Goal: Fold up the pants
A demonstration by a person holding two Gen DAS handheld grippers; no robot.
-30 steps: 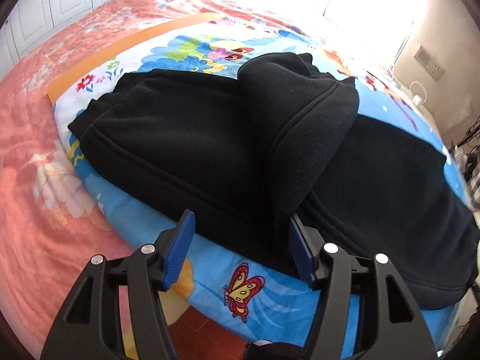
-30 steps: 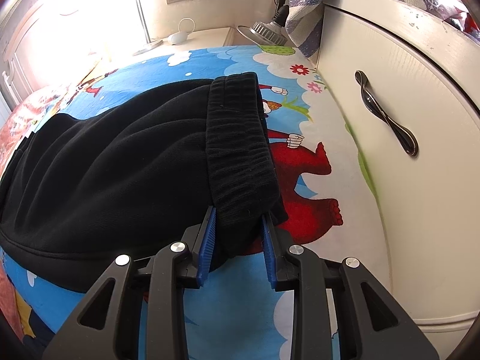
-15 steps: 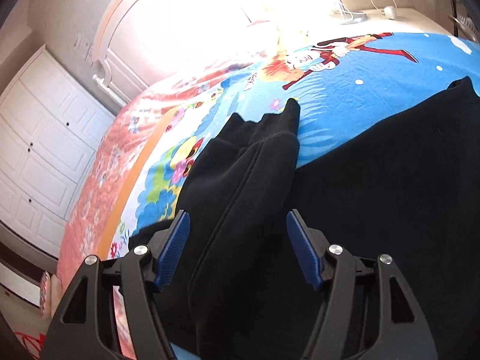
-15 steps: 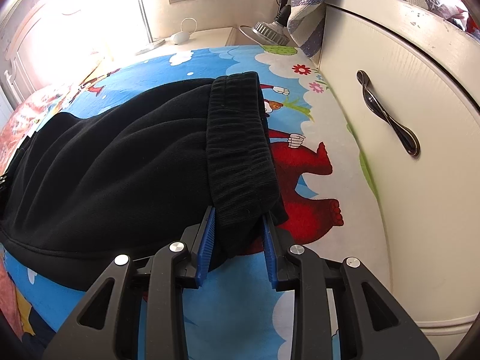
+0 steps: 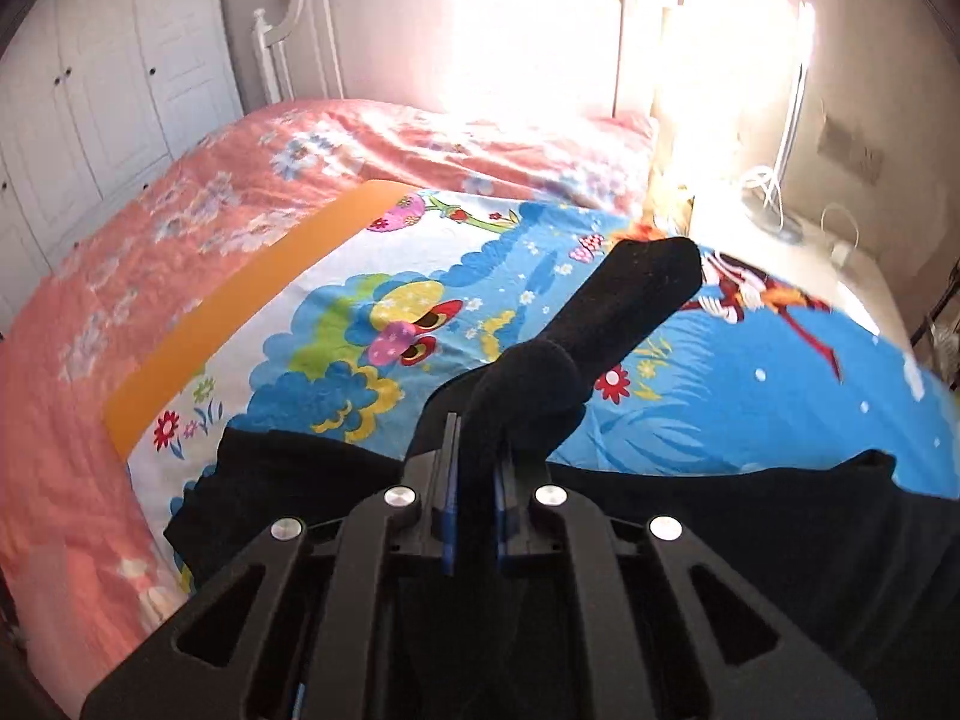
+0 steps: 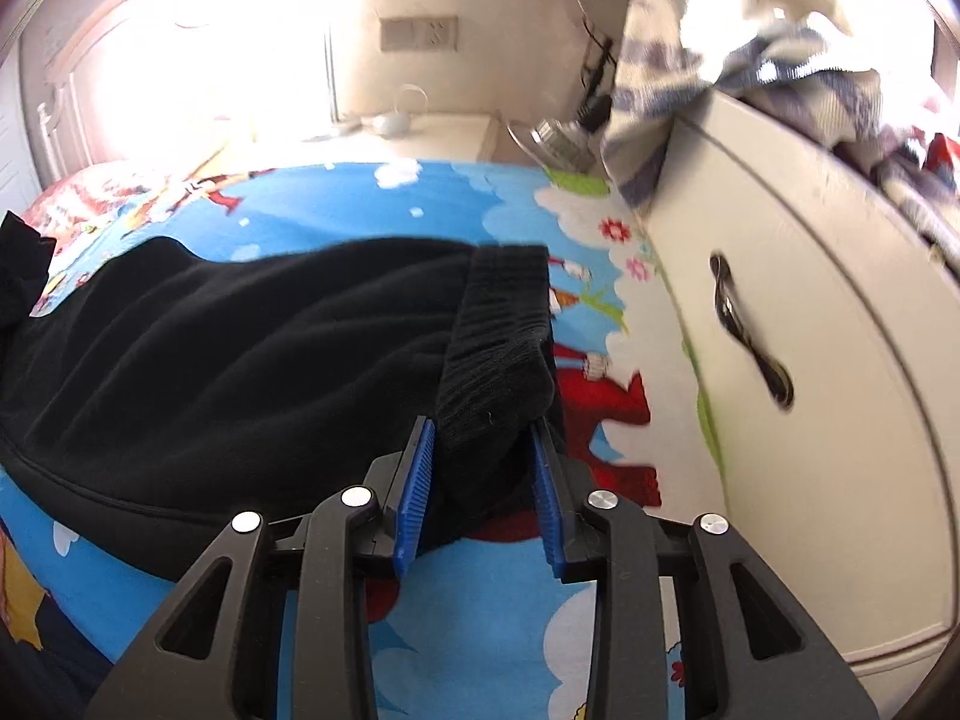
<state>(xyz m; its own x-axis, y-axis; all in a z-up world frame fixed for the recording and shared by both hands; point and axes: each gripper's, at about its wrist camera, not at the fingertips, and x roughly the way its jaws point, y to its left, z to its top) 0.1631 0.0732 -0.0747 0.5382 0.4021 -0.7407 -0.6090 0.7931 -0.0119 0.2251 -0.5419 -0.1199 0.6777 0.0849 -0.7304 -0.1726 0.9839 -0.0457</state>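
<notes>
Black fleece pants [image 6: 240, 348] lie across a cartoon-print sheet [image 6: 336, 204] on the bed. My right gripper [image 6: 480, 480] is shut on the ribbed waistband [image 6: 498, 324] at its near corner, close to the white cabinet. My left gripper [image 5: 474, 480] is shut on a bunched fold of the pant leg [image 5: 600, 324], which sticks up and away from the fingers above the sheet [image 5: 420, 276]. The rest of the pants [image 5: 780, 528] lies flat to the right and below the left gripper.
A white cabinet [image 6: 810, 360] with a dark handle [image 6: 750, 336] stands tight along the right of the bed, with striped cloth [image 6: 720, 78] on top. A pink floral duvet [image 5: 180, 252] covers the left of the bed. A headboard [image 5: 480, 30] and nightstand [image 5: 810, 246] are beyond.
My left gripper has closed on the pant leg and lifted it off the pants. My right gripper has kept its hold on the waistband and risen slightly.
</notes>
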